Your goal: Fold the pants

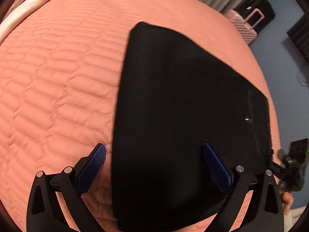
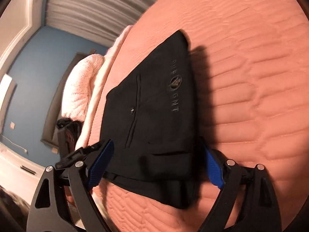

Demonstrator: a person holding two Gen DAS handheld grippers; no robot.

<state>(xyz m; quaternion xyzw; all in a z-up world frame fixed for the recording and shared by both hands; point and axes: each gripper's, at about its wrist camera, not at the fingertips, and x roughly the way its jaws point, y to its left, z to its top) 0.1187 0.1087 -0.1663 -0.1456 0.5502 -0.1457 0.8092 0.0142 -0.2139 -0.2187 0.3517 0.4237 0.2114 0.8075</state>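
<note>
The black pants (image 1: 183,106) lie folded into a compact flat block on the pink quilted bedspread (image 1: 58,77). A small metal button and a pocket seam show near their right side. My left gripper (image 1: 154,166) is open, its blue pads spread over the near edge of the pants, holding nothing. In the right wrist view the pants (image 2: 154,112) show a grey logo print and a pocket slit. My right gripper (image 2: 157,164) is open and empty, its pads straddling the near end of the folded pants. The right gripper's body shows at the left wrist view's right edge (image 1: 295,160).
A pink suitcase (image 1: 245,25) and a black bag (image 1: 256,5) stand beyond the bed by grey curtains. Pale pink pillows (image 2: 83,89) and a folded blanket lie along the bed's left side in the right wrist view, next to a blue wall (image 2: 44,61).
</note>
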